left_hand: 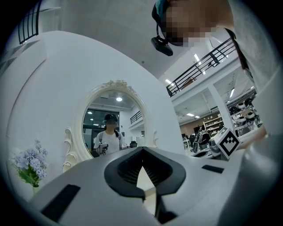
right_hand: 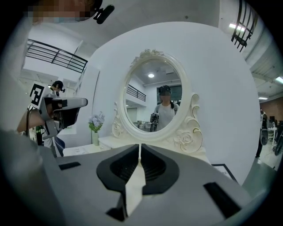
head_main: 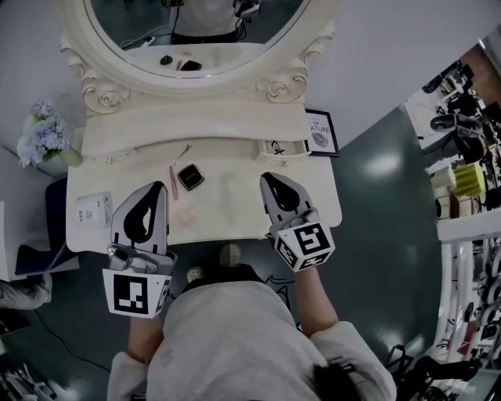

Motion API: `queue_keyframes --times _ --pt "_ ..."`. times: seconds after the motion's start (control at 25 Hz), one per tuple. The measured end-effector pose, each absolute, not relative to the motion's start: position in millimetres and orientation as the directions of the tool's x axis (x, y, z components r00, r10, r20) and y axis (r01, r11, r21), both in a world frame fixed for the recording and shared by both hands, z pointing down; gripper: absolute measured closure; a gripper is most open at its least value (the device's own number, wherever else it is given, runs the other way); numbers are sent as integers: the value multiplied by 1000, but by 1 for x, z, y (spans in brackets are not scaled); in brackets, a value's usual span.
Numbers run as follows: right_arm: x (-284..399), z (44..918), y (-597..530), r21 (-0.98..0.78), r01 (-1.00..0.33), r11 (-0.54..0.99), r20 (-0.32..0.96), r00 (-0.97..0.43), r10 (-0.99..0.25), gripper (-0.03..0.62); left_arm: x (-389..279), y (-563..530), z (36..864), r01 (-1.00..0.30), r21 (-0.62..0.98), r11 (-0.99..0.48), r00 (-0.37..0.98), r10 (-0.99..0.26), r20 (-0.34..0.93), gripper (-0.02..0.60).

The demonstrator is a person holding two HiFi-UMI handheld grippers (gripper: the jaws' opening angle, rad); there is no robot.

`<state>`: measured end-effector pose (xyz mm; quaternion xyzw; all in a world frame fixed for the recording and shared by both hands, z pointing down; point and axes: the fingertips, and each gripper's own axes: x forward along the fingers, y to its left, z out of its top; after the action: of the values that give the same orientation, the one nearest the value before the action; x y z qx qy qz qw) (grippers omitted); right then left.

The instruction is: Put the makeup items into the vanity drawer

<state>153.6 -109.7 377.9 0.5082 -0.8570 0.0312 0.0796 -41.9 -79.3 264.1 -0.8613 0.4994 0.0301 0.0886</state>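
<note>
Vanity top [head_main: 235,200] with black compact [head_main: 190,177]; left gripper [head_main: 160,188], right gripper [head_main: 268,178] closed.

Vanity top [head_main: 235,200]: cream paint, smooth, low sheen; faint pinkish smudges toward its front edge.
Mirror frame [head_main: 100,88]: carved, cream, matt.
Mirror glass [head_main: 196,23]: glossy, reflective.
Compact [head_main: 189,177]: glossy black lid, pale rim.
Left gripper [head_main: 160,186], right gripper [head_main: 266,178]: matt grey plastic shells.
Pads [left_hand: 128,168]: black, ribbed, dull.
Floor [head_main: 383,204]: dark green, polished, catching glare.
Sweater [head_main: 235,345]: soft grey cloth.
</note>
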Motion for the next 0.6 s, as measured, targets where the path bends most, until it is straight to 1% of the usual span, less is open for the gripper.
queue_keyframes --times 0.2,0.4,0.6 --pt "143 370 -96 46 -876 480 149 -469 -870 565 -49 -68 260 -864 -121 -488 503 -848 -166 568" --pt "137 359 -82 44 -881 472 120 -464 -878 565 -55 -55 269 -845 -157 -511 531 -839 -122 568" --pt "129 349 -67 51 -880 472 94 -466 -880 565 -60 -45 259 -855 -127 -503 518 -841 -157 568"
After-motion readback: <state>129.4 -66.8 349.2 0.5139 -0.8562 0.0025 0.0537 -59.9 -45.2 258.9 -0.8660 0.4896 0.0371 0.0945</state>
